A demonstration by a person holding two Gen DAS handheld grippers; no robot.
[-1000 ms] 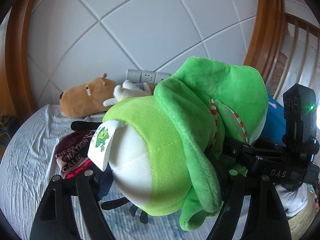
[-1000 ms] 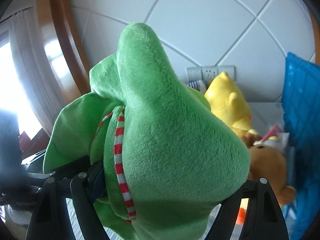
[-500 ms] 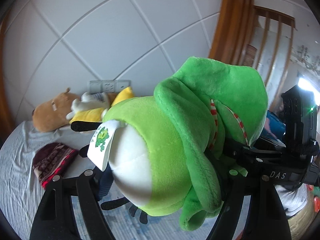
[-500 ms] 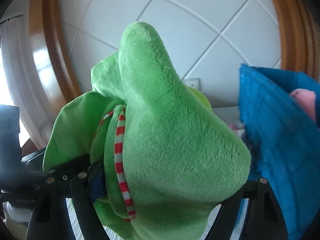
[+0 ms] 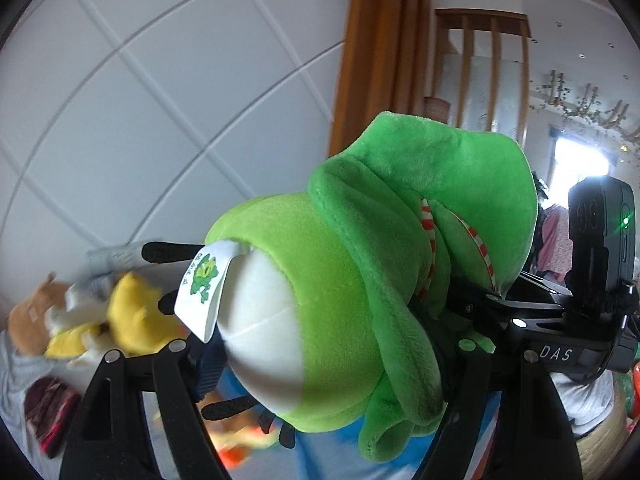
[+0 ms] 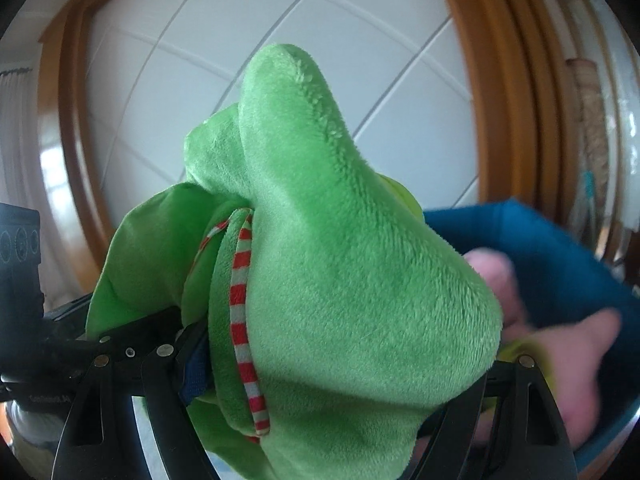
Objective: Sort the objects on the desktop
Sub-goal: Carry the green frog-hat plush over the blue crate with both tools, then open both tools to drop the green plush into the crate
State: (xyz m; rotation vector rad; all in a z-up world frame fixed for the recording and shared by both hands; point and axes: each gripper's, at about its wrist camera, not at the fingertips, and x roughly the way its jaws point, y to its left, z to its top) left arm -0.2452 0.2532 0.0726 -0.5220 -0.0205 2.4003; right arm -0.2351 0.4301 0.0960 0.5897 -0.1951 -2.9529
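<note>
Green plush frog (image 5: 360,280), white belly and a white tag (image 5: 202,286) printed with a small frog, is held up in the air between both tools. Left gripper (image 5: 324,364): fingers (image 5: 176,392) pressed into the belly end from either side, clamped on the toy. Right gripper (image 6: 340,364): fingers (image 6: 168,372) squeezed into the darker green fleece beside a red-and-white striped trim (image 6: 242,320), also clamped on the toy. From the left wrist view the right gripper's body (image 5: 560,332) shows at right, marked "DAS", green light on.

Below and behind the frog, left wrist view: yellow plush (image 5: 132,314), brown plush (image 5: 28,320) and a dark red knit item (image 5: 50,414) lie blurred on a pale surface, against a white panelled wall (image 5: 160,100).

Right wrist view: a blue bin (image 6: 560,264) sits low right of the frog, with a pink soft toy (image 6: 560,344) inside, blurred. Wooden frame (image 6: 500,80) runs up behind
</note>
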